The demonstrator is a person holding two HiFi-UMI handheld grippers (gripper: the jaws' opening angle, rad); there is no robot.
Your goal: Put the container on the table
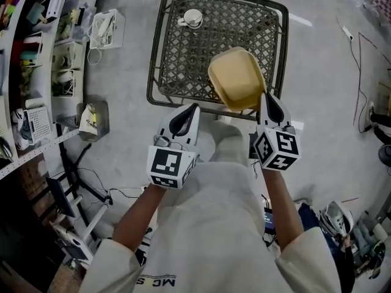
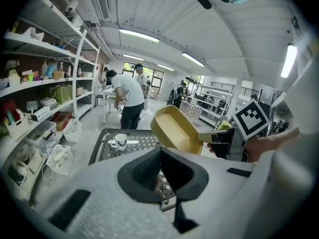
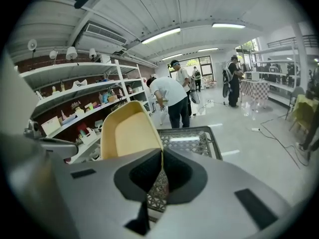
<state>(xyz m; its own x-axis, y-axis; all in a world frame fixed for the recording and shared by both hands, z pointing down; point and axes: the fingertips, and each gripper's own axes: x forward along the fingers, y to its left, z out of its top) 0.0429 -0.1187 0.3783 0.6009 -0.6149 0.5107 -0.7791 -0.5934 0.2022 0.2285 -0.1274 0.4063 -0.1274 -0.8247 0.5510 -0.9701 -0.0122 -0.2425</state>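
The person is standing at the near edge of a dark metal lattice tabletop, holding one tool in each hand out over it. The right tool is gripping a pale yellow plastic container by its rim, its two jaws pinching the thin wall between them. The container is hanging in the air, tilted, with its open side turned up and toward the person. It is sitting over the near right part of the tabletop and is not touching it.

The left tool is hovering just to the left of the container, apart from it, with its jaws pressed together and nothing between them.

A white mug with a dark mark on its side is standing on the far left corner of the tabletop, well apart from the container. Crowded shelves of bins and small items are running along the left side of the room. Farther back, a person in a white shirt is bending over another table, and others are standing around beyond.
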